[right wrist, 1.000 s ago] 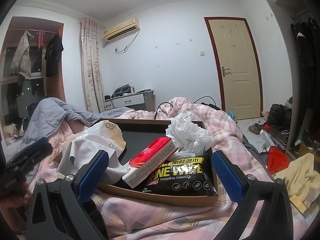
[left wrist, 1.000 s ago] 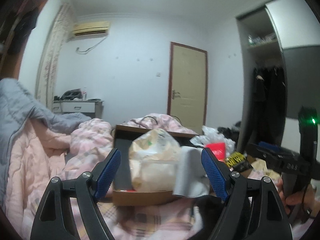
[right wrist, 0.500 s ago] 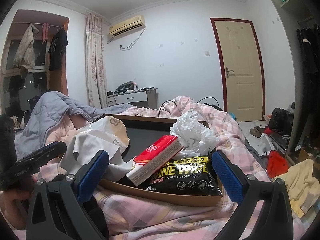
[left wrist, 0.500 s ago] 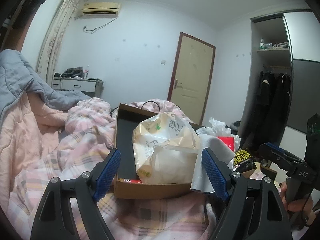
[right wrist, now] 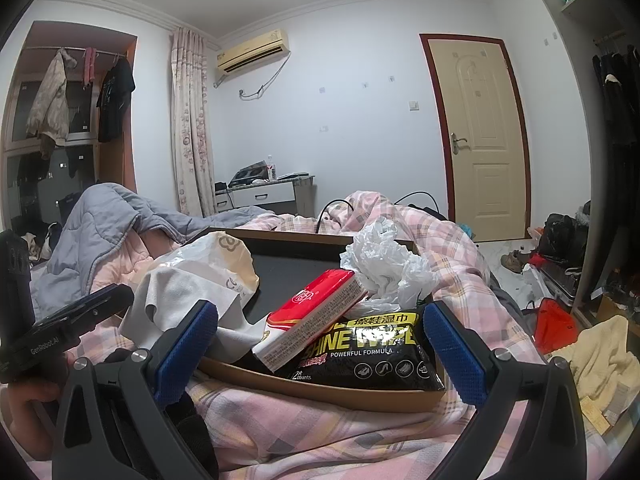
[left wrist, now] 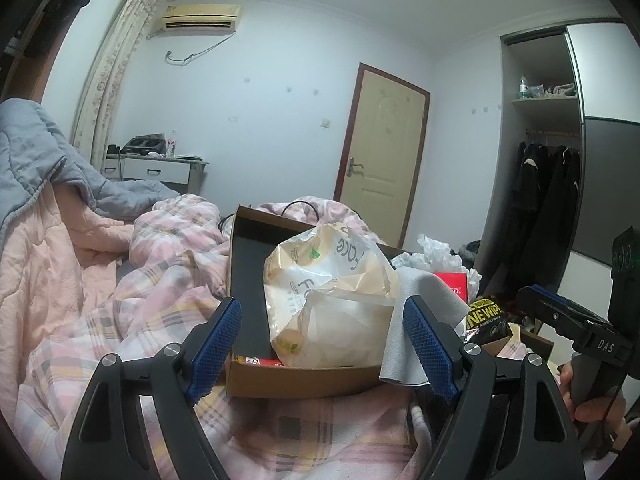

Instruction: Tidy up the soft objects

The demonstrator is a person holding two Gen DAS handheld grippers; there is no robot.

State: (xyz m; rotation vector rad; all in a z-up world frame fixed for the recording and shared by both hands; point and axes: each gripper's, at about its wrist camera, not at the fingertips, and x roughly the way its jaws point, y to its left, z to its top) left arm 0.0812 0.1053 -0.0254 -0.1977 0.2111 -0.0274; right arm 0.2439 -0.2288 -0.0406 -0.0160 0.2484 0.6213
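Both tongs, the left gripper (left wrist: 322,344) and the right gripper (right wrist: 320,354), are hanging wide open and holding nothing, facing the box (left wrist: 304,380) on the bed, where the crinkly bag (left wrist: 328,300) is sitting, probably light, squashy and easiest pinched at its bunched top.

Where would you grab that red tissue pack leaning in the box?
Probably by the two long flat faces of the red tissue pack, near its raised upper end, coming from above and the front. It leans tilted on the black wipes packet, so that end stands clear. The right gripper is open before it.
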